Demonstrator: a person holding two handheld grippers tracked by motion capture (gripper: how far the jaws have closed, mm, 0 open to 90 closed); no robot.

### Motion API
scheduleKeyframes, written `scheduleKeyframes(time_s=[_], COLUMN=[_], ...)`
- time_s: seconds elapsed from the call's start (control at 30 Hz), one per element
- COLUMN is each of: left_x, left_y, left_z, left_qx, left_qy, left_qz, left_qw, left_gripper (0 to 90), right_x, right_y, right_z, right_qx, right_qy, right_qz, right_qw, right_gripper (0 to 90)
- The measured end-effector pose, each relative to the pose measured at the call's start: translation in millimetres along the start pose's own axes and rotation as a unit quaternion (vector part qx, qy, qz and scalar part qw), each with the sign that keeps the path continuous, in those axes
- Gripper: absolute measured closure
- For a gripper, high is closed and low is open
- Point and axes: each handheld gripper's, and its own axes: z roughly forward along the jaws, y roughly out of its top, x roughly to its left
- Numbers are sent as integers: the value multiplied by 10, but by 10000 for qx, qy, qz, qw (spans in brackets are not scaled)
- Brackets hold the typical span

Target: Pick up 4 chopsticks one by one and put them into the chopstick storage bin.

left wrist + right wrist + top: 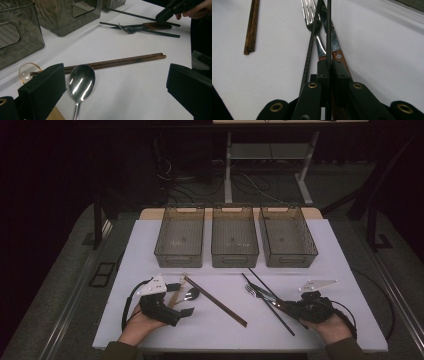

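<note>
Both hands come in from the near edge of the white counter (150, 245), palms cupped under their tools. The left tool (186, 312) sits low at the near left, pointing roughly toward the middle of the counter, and its jaws stand wide apart with nothing between them. In the left gripper view a shiny metal spoon (81, 82) lies bowl-up just beside the left jaw, not touched by it.

The right tool (286, 306) is at the near right, angled in toward the cutlery pile, and its jaws are pinched tight on one thin black chopstick (328, 32). In the right gripper view that stick runs straight up out of the closed pads. It's slim, dark and matte, with the second black chopstick (311, 45) lying loose just to the side of it, crossing over a fork (310, 15) and a knife with a wooden handle (337, 56). So the gripped stick is at the near right of the counter, in that little heap.

A pair of brown wooden chopsticks (215, 301) lies diagonally between the two hands. Three smoky clear bins (234, 237) stand in a row across the far side. No readable labels or writing anywhere that I can make out
</note>
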Motion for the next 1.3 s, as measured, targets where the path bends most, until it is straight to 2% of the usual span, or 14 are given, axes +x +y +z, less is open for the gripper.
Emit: scheduleKeyframes(time_s=[0.33,0.57,0.7,0.93,1.13,1.2,1.3], left_x=[-2,-4,-3,-9,-12,-12,-16], left_y=[-3,-7,-10,-23,-44,-48,-55], left_z=[7,17,20,31,43,53,69], left_qx=[14,58,79,121,220,214,217], left_qy=[-14,-3,10,54,46,47,34], left_qz=[9,51,70,78,196,187,185], left_qw=[10000,10000,9999,9999,9996,9996,9996], left_gripper=[15,15,15,15,15,14,14], right_x=[-105,-125,-116,-102,-86,-89,-81], right_y=[80,120,140,194,259,278,310], right_z=[51,82,92,100,101,99,105], right_qx=[69,75,-10,-119,-214,-288,-327], right_qy=[76,260,354,445,540,652,674], right_qz=[-134,-385,-540,-649,-694,-665,-671], right_qw=[9999,9989,9979,9968,9959,9952,9949], right_gripper=[851,851,851,850,850,850,850])
